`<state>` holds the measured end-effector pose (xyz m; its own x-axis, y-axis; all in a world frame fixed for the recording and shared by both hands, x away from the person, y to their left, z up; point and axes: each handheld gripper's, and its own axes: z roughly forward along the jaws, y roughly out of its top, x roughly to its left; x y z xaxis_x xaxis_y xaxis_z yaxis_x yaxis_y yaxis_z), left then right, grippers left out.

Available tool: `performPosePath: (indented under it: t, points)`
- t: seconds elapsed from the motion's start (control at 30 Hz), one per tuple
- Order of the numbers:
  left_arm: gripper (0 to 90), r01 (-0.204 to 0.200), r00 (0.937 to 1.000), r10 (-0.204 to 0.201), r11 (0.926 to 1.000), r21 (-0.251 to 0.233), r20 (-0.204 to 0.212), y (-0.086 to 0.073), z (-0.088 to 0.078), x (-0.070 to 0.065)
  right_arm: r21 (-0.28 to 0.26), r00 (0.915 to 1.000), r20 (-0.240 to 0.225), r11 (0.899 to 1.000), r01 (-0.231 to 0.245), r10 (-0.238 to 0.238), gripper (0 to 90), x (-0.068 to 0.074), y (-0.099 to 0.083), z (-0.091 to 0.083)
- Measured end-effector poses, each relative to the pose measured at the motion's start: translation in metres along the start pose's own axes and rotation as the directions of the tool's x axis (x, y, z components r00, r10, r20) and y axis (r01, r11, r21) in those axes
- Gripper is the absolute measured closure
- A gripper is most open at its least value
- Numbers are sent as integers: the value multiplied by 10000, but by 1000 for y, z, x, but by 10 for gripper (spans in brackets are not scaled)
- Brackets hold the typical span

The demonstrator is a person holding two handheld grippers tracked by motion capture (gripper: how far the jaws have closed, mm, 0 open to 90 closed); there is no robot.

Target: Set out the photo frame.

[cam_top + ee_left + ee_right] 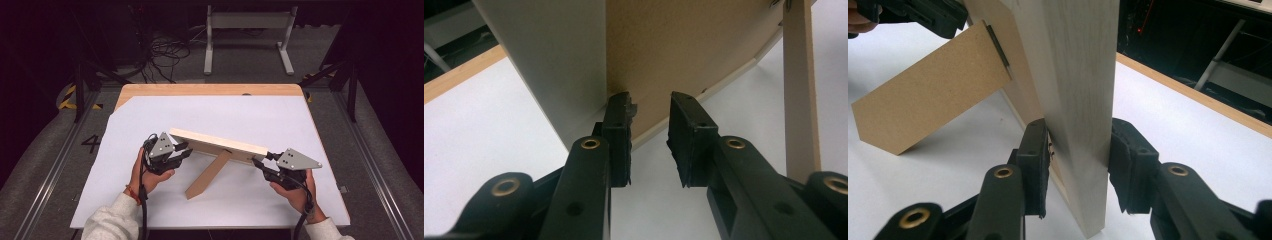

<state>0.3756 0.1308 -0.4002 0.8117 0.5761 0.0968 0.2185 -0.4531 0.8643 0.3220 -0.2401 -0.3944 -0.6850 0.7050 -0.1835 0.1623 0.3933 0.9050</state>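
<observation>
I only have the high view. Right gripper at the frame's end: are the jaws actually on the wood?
Observer: Yes. In the right gripper view, the right gripper has a pad against each side of the picture frame, on its pale wood edge.
Operator: And the left?
Observer: Less sure. The left gripper has one pad at the frame's edge. The other stands in front of the brown backing, and I can't tell if it touches.
Operator: Stand?
Observer: The easel leg swings out from a dark hinge on the back. Its foot looks to rest on the white sheet.
</observation>
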Motion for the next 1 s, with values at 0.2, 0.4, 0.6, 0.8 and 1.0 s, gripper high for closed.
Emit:
performPosePath:
  t: [0.2, 0.4, 0.6, 0.8, 1.0]
  points:
    - [710, 11, 10000, -11, 10000, 42, -39, 1, -1, -1, 13, 10000, -52, 10000, 68, -67, 630, 3, 0, -2]
    - [707, -40, 10000, 40, 10000, 59, -15, 4, -1, -3, 46, 9996, -132, 9997, 230, -229, 636, 8, 1, -4]
    - [705, -104, 9999, 104, 9999, 72, -1, 8, 1, -7, 66, 9992, -138, 9993, 369, -368, 638, 13, 0, -6]
    - [705, -4, 10000, 4, 10000, 57, 80, 10, 4, -9, 104, 9986, -200, 9987, 491, -489, 644, 18, 0, -9]
    - [707, -51, 9999, 49, 9998, 166, 148, 14, 5, -10, 70, 9984, -235, 9986, 519, -517, 657, 22, 0, -12]
